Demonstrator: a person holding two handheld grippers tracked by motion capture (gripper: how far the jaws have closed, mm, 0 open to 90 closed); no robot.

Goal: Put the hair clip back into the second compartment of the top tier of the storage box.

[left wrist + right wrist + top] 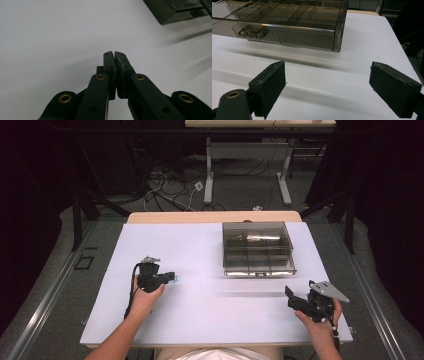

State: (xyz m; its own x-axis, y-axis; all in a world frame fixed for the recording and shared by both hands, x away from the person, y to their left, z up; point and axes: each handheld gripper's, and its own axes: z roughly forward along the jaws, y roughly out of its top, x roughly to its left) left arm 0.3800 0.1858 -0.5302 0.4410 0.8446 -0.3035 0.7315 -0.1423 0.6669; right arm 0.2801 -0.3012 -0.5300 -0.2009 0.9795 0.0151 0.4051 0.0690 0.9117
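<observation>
Black, both my tongs hang over the white desk (200, 315). My left tongs (171, 278), at the high view's lower left, are pressed together with nothing between them. My right tongs (291, 296), at the lower right, are spread wide and empty. Beyond them, at upper right of centre, a smoky clear compartment box (258, 248) sits on the desk, latch (253, 33) facing me.

Smoky grey box (258, 248), white table (190, 310)

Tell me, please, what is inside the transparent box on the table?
The smoky transparent box shows dividers forming compartments. Something pale lies in a far compartment, but glare and the tinted lid blur it. The near compartments look empty.
</observation>
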